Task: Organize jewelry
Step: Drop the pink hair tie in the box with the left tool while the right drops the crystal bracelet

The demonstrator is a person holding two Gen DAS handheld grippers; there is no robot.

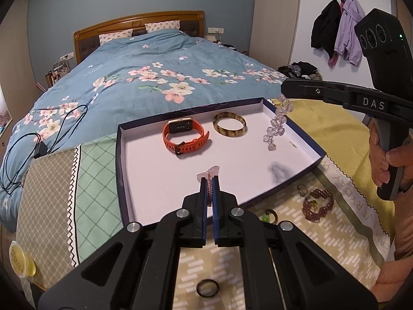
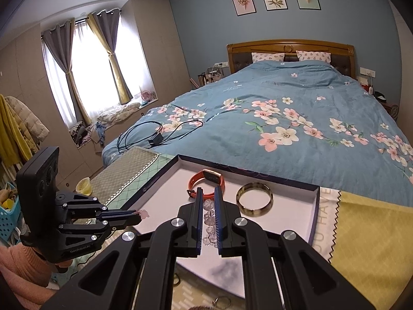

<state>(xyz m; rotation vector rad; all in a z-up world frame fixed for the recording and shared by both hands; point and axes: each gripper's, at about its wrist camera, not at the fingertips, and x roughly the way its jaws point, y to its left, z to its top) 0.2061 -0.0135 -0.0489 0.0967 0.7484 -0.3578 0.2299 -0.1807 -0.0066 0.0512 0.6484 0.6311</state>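
Left wrist view: a strand of small dark-red beads with a pale pink charm (image 1: 209,172) at its tip is pinched between the pressed-together fingers of the left gripper (image 1: 209,180), held above the near edge of the shallow white-lined tray (image 1: 124,160). A clear crystal bead bracelet (image 1: 277,125) is clamped by the right gripper (image 1: 285,91) and hangs over the tray's right edge, its shadow cast on the white lining below. In the right wrist view the same crystal beads (image 2: 209,222) are seen pinched between the right gripper's (image 2: 208,193) nearly closed blue pads. Inside the tray, near its far edge, an orange smartwatch (image 1: 184,137) is laid, with a tortoiseshell bangle (image 1: 229,128) just beside it toward the right. On the patterned cloth (image 1: 258,258) off the tray's near right corner, a maroon beaded bracelet (image 1: 317,205) and a few rings are left, and a dark ring (image 1: 207,287) lies nearer the camera. The right handle is gripped by a person's hand (image 1: 384,160).
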